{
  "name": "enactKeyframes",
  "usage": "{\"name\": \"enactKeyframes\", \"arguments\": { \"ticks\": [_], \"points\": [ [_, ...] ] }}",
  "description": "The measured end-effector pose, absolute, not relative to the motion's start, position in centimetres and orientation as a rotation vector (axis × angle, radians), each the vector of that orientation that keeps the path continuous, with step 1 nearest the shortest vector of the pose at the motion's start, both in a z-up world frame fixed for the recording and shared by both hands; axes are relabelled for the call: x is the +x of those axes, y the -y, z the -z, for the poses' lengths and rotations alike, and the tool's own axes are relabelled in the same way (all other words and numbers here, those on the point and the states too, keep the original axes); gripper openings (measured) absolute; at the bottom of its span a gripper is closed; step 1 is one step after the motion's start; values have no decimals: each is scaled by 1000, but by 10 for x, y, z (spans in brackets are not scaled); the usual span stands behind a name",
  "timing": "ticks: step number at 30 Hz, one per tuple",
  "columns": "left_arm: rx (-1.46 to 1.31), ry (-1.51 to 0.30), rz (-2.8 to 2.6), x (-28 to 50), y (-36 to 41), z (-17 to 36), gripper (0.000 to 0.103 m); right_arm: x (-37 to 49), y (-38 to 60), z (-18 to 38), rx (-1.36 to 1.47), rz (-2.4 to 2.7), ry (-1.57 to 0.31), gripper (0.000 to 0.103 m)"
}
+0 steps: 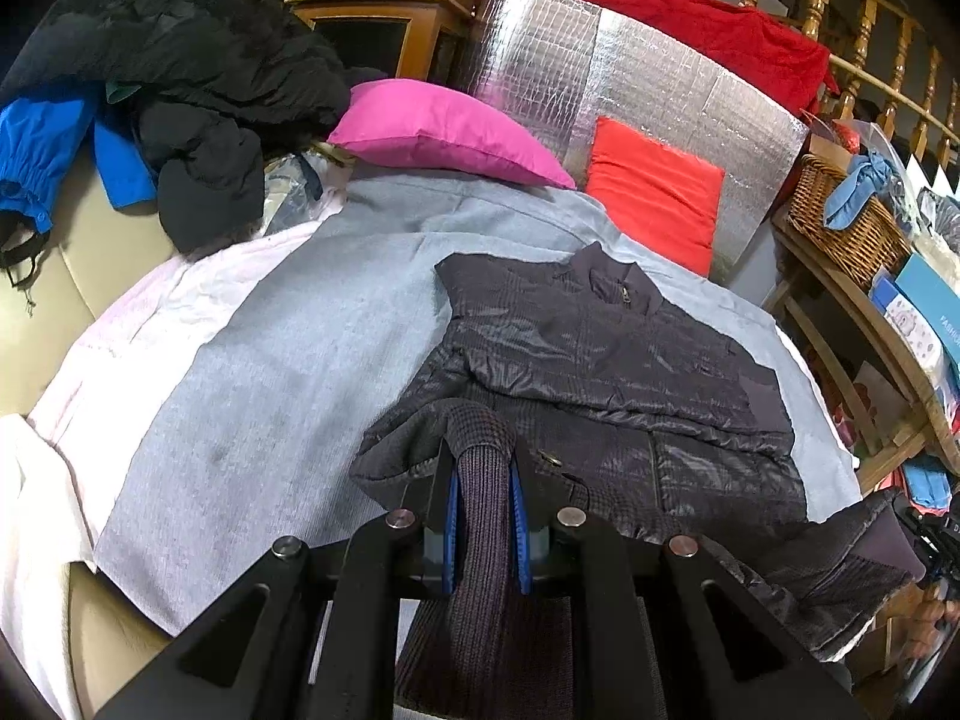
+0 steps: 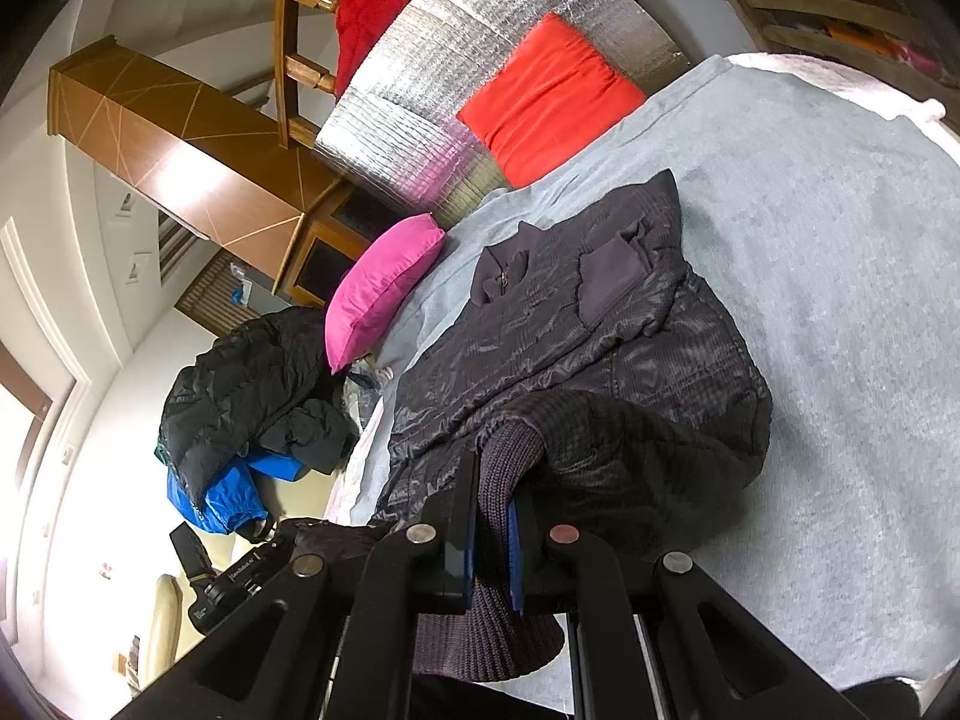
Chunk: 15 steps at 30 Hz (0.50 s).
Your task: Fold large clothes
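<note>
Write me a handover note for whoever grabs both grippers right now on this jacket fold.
Left gripper: shut on the jacket's ribbed hem.
Right gripper: shut on ribbed hem too.
Dark quilted jacket: on the grey blanket, collar toward the pink pillow and red pillow.
Done: one sleeve lies folded across the chest; bottom edge lifted.
Left: probably carry the hem toward the collar, release, smooth. Black coat and blue jacket wait unfolded.
</note>
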State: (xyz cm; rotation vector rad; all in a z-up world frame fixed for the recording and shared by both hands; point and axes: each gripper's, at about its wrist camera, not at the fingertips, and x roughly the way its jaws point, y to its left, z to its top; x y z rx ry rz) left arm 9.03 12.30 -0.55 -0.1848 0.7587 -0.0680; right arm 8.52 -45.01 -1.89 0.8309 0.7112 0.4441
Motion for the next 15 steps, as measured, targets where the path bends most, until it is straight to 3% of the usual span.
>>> {"name": "enactKeyframes", "arguments": {
  "ticks": [15],
  "points": [
    [-125,-675,90,147,-100,-34,15,139,460,-14,778,-451,-648,8]
  ]
}}
